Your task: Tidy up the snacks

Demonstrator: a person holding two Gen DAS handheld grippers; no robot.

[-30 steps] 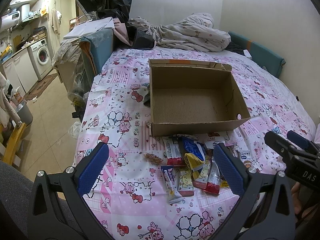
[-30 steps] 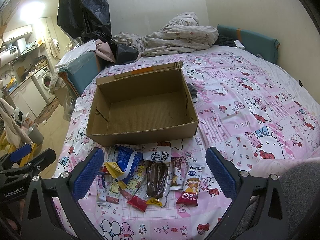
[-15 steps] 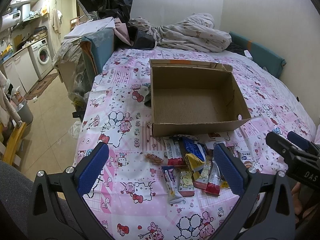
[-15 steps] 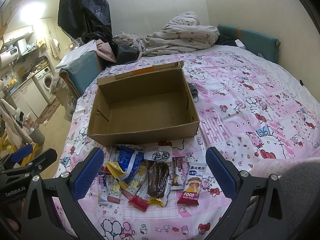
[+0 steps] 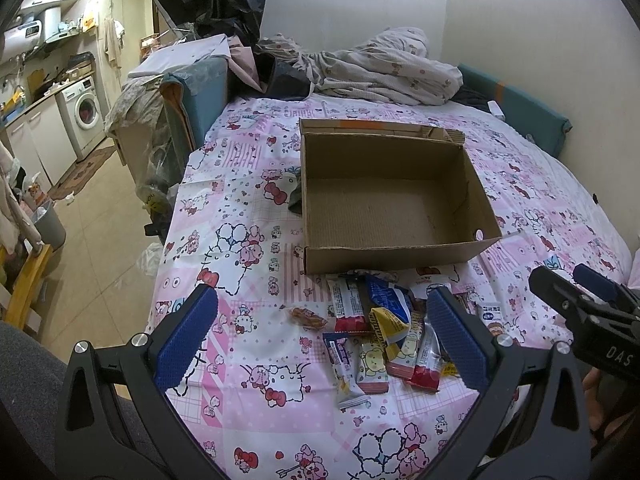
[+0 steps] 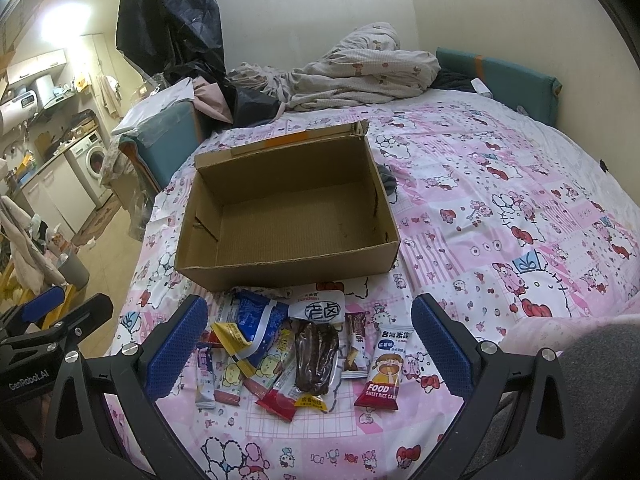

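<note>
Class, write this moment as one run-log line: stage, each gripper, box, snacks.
stage: pre-grasp | left gripper: open, holds nothing | right gripper: open, holds nothing | cardboard box: empty, on bed | snack packets: loose pile beside box's near wall

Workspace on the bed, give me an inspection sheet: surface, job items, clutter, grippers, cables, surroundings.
Surface: pink cartoon-print bedsheet, lying flat.
Job's things: cardboard box, open and with nothing inside; snack packets piled on the sheet in front of its near wall; one small snack lies apart to the left.
Clutter: crumpled blanket at the far end of the bed; dark cloth partly hidden behind the box.
Grippers: left hand-held gripper open, holding nothing; right hand-held gripper open, above the pile.
Cables: nothing seen.
Surroundings: washing machine and cabinets to the left; black plastic bag hanging by the wall.
</note>
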